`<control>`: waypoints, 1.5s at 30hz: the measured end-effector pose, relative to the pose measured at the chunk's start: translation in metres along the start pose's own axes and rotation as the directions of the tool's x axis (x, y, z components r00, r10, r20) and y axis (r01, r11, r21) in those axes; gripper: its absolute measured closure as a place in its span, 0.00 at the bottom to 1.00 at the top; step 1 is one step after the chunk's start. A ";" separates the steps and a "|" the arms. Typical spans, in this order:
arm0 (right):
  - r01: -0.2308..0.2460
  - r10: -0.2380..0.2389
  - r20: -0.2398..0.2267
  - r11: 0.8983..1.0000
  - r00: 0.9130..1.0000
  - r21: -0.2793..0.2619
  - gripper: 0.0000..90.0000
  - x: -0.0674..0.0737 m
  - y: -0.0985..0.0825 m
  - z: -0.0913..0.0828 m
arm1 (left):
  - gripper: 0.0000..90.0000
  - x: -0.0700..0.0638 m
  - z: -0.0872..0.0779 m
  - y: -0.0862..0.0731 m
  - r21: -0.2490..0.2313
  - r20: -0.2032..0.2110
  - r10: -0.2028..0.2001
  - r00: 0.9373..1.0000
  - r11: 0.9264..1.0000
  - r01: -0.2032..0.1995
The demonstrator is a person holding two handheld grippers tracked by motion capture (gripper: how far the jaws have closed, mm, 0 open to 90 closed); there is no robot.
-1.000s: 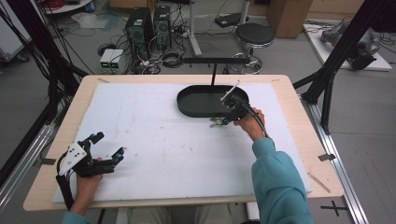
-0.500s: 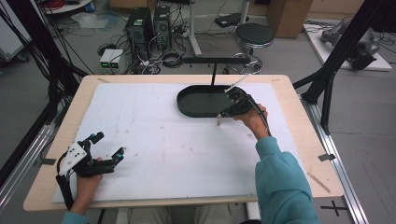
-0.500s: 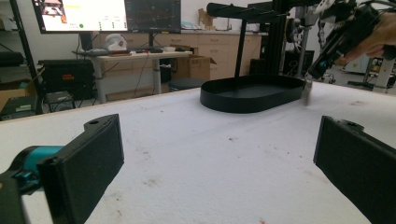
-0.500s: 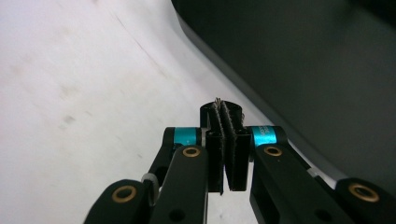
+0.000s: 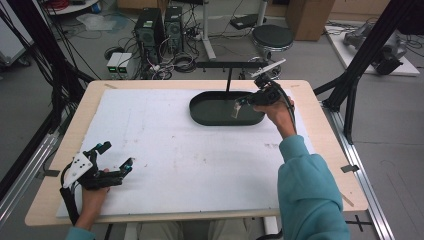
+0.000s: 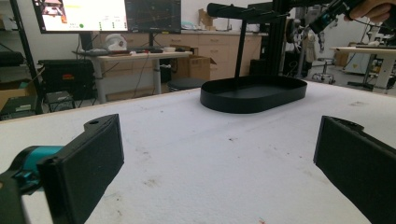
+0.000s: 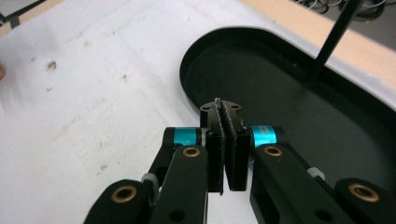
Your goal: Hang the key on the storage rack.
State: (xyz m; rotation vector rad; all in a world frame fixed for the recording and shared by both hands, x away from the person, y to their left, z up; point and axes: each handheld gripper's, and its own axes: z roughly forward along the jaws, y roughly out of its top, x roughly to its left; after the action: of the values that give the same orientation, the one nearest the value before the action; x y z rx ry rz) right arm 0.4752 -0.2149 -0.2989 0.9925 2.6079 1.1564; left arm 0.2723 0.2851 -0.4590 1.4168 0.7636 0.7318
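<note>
My right gripper (image 5: 244, 102) hangs above the right half of a black oval tray (image 5: 200, 113), its jaws pressed together. A small pale object (image 5: 235, 110) dangles from its tips over the tray. In the right gripper view my right gripper (image 7: 225, 110) has its pads shut, and a thin silvery bit (image 7: 217, 101) pokes out between them above the tray (image 7: 289, 88). My left gripper (image 5: 117, 155) rests on the white mat at the near left, open with nothing between its jaws. From my left gripper (image 6: 219, 158) the tray (image 6: 252, 96) lies well ahead.
A black stand with a horizontal bar (image 5: 231, 64) rises from the back of the tray; its post (image 7: 333, 39) is at the upper right in the right gripper view. A stained white mat (image 5: 165, 150) covers the wooden table (image 5: 75, 115). Dark frame legs flank the table.
My right gripper has risen from the tray's near rim to above the tray, carrying the small pale object. The left gripper has stayed where it was.
</note>
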 end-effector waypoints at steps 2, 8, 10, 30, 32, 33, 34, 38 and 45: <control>-0.003 0.003 0.003 1.000 1.000 -0.015 0.99 0.000 0.004 -0.004 | 0.02 0.000 0.000 0.000 0.001 0.000 -0.001 1.000 1.000 0.001; -0.021 0.021 0.022 0.999 1.000 -0.030 0.99 -0.004 0.015 -0.011 | 0.02 0.000 0.000 0.000 -0.001 0.001 -0.002 1.000 1.000 0.002; -0.017 0.019 0.029 0.998 0.999 -0.052 0.99 -0.006 0.019 -0.013 | 0.02 0.000 0.000 0.000 0.000 0.001 -0.001 1.000 1.000 0.001; -0.074 0.085 0.135 0.994 0.987 -0.083 0.98 -0.027 0.052 -0.016 | 0.02 -0.001 0.000 0.000 0.002 0.001 0.005 1.000 1.000 -0.005; -0.076 0.088 0.138 0.993 0.986 -0.094 0.98 -0.029 0.053 -0.016 | 0.02 0.000 0.000 0.000 0.003 0.002 0.005 1.000 1.000 -0.005; -0.078 0.091 0.141 0.993 0.986 -0.094 0.98 -0.029 0.053 -0.016 | 0.02 -0.001 0.000 0.000 0.003 0.002 0.003 1.000 1.000 -0.003; -0.080 0.093 0.145 0.992 0.985 -0.094 0.98 -0.030 0.053 -0.015 | 0.02 0.000 0.000 0.000 0.003 0.002 0.004 1.000 1.000 -0.004; -0.084 0.098 0.160 0.992 0.982 -0.093 0.98 -0.031 0.053 -0.011 | 0.02 0.000 0.000 0.000 0.003 0.002 0.002 1.000 1.000 -0.002; -0.104 0.120 0.194 0.991 0.974 -0.090 0.98 -0.032 0.054 -0.005 | 0.02 0.000 0.000 0.000 0.004 0.001 0.005 1.000 1.000 -0.005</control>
State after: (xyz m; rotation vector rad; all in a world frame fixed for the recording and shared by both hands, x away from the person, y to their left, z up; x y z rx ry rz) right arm 0.5267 -0.2108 -0.2625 1.1854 2.3603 1.1113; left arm 0.2722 0.2849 -0.4588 1.4229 0.7606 0.7338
